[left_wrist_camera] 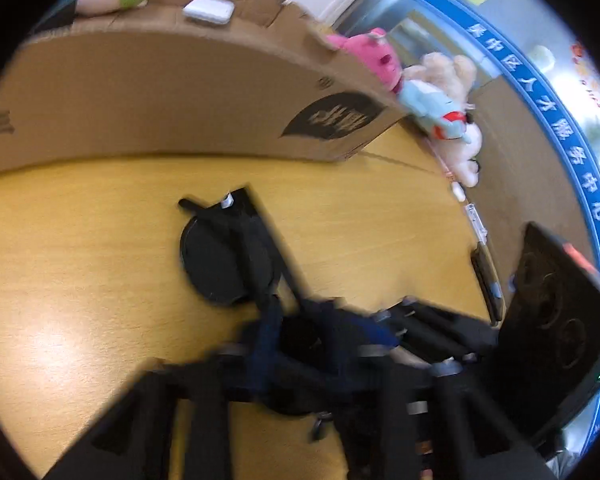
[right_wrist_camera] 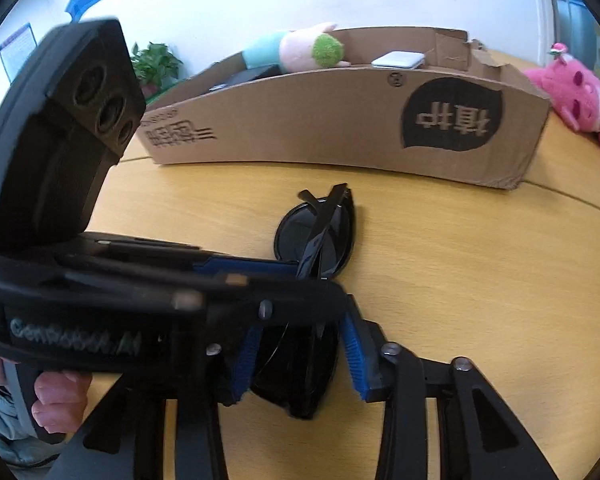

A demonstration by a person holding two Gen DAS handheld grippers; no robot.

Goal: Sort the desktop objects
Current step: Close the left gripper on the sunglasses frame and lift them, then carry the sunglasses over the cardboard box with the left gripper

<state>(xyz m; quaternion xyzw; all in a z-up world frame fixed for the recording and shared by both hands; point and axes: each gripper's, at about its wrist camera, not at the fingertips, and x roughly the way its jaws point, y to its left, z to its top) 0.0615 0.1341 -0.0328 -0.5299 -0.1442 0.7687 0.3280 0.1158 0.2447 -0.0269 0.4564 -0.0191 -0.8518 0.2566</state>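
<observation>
Black folded sunglasses (right_wrist_camera: 320, 240) lie on the yellow wooden table (right_wrist_camera: 480, 280), in front of a long cardboard box (right_wrist_camera: 340, 120). My right gripper (right_wrist_camera: 300, 356) straddles the near lens, its blue pads (right_wrist_camera: 352, 344) on either side with a gap, so it stands open around the glasses. My left gripper crosses in from the left in the right wrist view, its blue-padded tip (right_wrist_camera: 260, 266) closed on the bridge of the sunglasses. In the left wrist view the sunglasses (left_wrist_camera: 220, 256) lie ahead, blurred, with the left gripper (left_wrist_camera: 292, 320) at them.
The cardboard box (left_wrist_camera: 160, 96) holds a pink and green plush (right_wrist_camera: 300, 50), a white case (right_wrist_camera: 398, 60) and a dark object. A pink plush (right_wrist_camera: 572, 92) and other plush toys (left_wrist_camera: 440, 100) lie beyond the box's right end. Pens (left_wrist_camera: 476, 220) lie at the table edge.
</observation>
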